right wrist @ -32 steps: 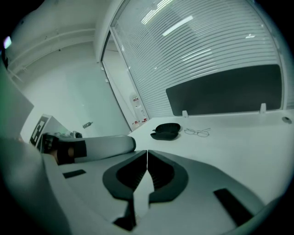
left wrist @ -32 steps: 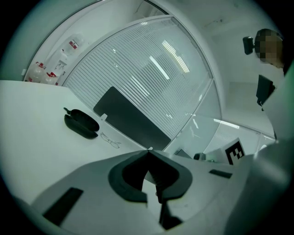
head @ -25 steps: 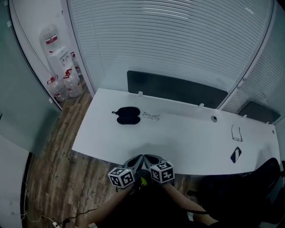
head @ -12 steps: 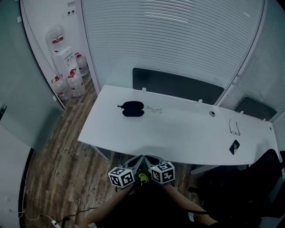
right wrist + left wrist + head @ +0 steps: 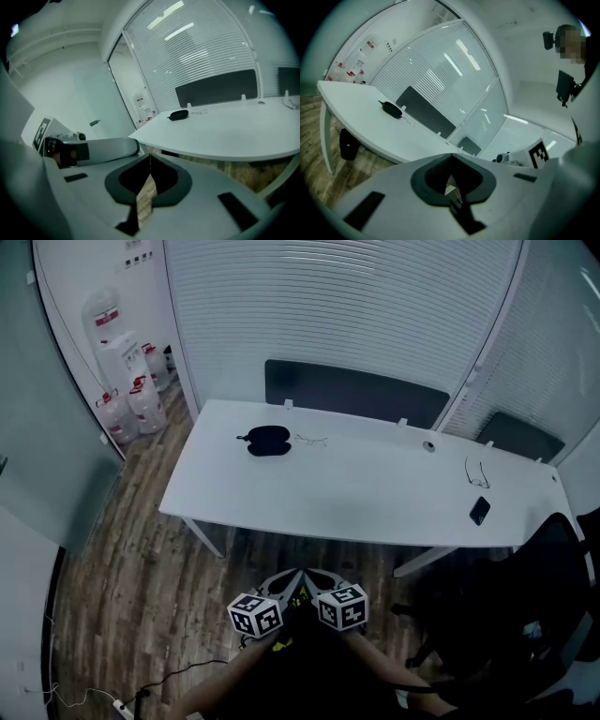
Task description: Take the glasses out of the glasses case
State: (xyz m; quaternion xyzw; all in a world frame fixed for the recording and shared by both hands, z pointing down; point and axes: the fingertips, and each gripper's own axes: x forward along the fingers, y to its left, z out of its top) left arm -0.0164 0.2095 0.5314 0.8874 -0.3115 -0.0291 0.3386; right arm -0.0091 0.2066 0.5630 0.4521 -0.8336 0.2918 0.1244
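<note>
Cool, dim, even light fills every view, with bright streaks of glare on the blinds (image 5: 440, 70) ahead of the left hand-held gripper (image 5: 451, 161). Fisheye bending and dark vignetting ring both gripper views.

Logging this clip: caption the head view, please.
Left gripper and right gripper, shut, held together short of the white desk; glasses lie beside the black case.
</note>
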